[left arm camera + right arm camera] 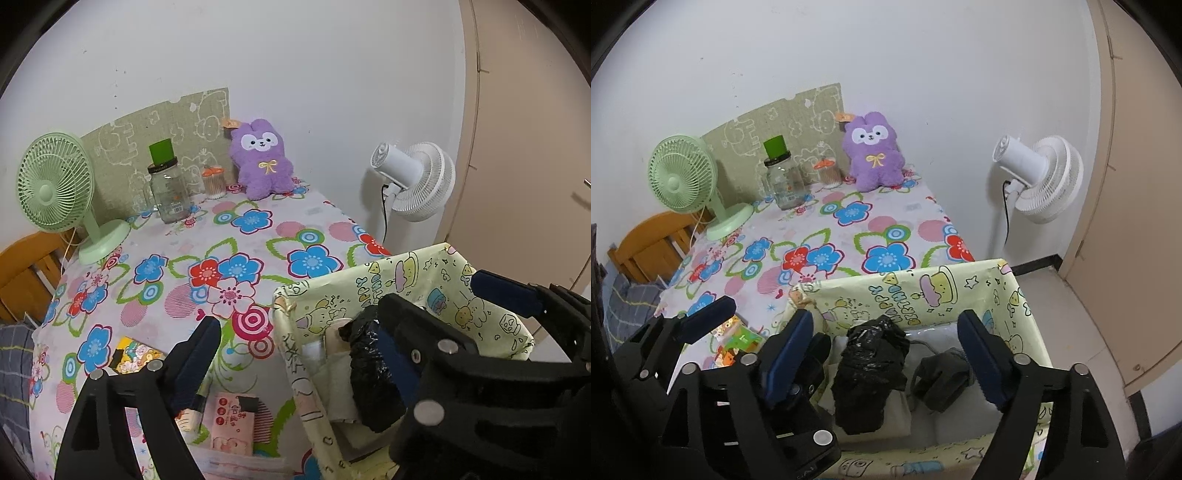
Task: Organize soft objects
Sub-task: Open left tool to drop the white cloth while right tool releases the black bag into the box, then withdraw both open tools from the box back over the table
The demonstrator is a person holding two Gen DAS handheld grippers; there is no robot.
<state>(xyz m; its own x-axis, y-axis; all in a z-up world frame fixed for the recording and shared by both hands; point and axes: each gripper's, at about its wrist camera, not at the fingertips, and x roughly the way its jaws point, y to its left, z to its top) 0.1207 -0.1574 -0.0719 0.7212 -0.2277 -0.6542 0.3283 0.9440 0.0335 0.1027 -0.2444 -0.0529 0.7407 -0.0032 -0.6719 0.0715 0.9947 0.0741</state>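
The yellow-green fabric bin (960,291), printed with cartoon figures and birthday lettering, sits at the near right corner of the flowered tablecloth (812,229). Inside it a crumpled black plastic bag (871,373) lies near the middle, on top of pale folded things (897,406) whose kind cannot be told. To the right of the bag, also in the bin, is a dark grey soft bundle (938,380). The bin's white inner floor shows behind them.

The right gripper (882,358) hangs over the bin with its blue-padded jaws spread wide, one on each side of the bag, gripping nothing. The left gripper (299,354) is also spread wide and empty; its right finger reaches over the bin's left wall, while its left finger stands over the cloth beside the bin.

Left of the bin, on the cloth, lie a pink packet (232,421) and a small colourful cartoon packet (135,354).

Well beyond the bin, at the far edge against the wall, a purple plush bunny (262,158) sits upright. To the left of the bunny stand a small orange-lidded jar of cotton swabs (213,181), then a clear glass jar (168,188) with a green cup upside down on its lid, then a green desk fan (55,184). A green patterned mat (162,122) leans on the wall behind them. A white fan (413,177) stands off the table, to the right of the bunny.
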